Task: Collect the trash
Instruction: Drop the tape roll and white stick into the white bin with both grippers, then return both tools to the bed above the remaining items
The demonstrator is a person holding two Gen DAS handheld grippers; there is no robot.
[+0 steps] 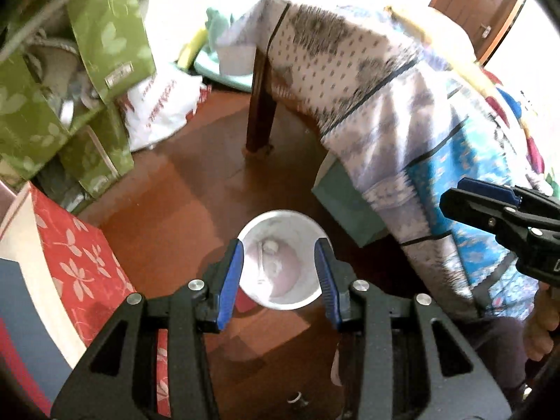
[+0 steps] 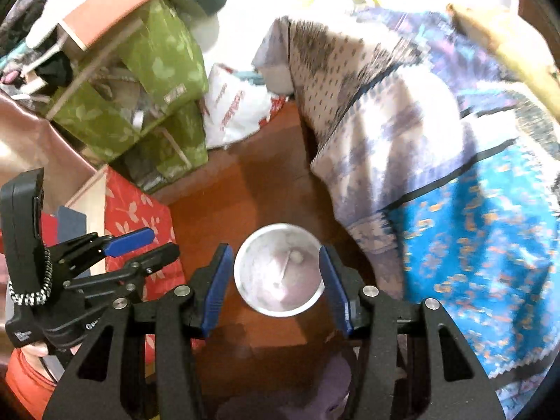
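A white paper cup [image 1: 283,262] stands upright on the brown wooden floor, with a few small bits inside. In the left wrist view my left gripper [image 1: 281,262] is open, its blue pads on either side of the cup's rim, above it. The cup also shows in the right wrist view [image 2: 278,269], where my right gripper [image 2: 276,266] is open with its pads flanking the cup. Whether either gripper touches the cup I cannot tell. The right gripper [image 1: 490,206] shows at the right edge of the left view; the left gripper [image 2: 140,245] shows at the left of the right view.
A patterned white and blue blanket [image 1: 402,112] hangs over a bed on the right, with a dark wooden leg [image 1: 260,105]. Green fabric boxes [image 1: 87,70], a white plastic bag [image 1: 164,105] and a red floral box [image 1: 77,255] crowd the left. A green box [image 1: 346,206] sits under the blanket.
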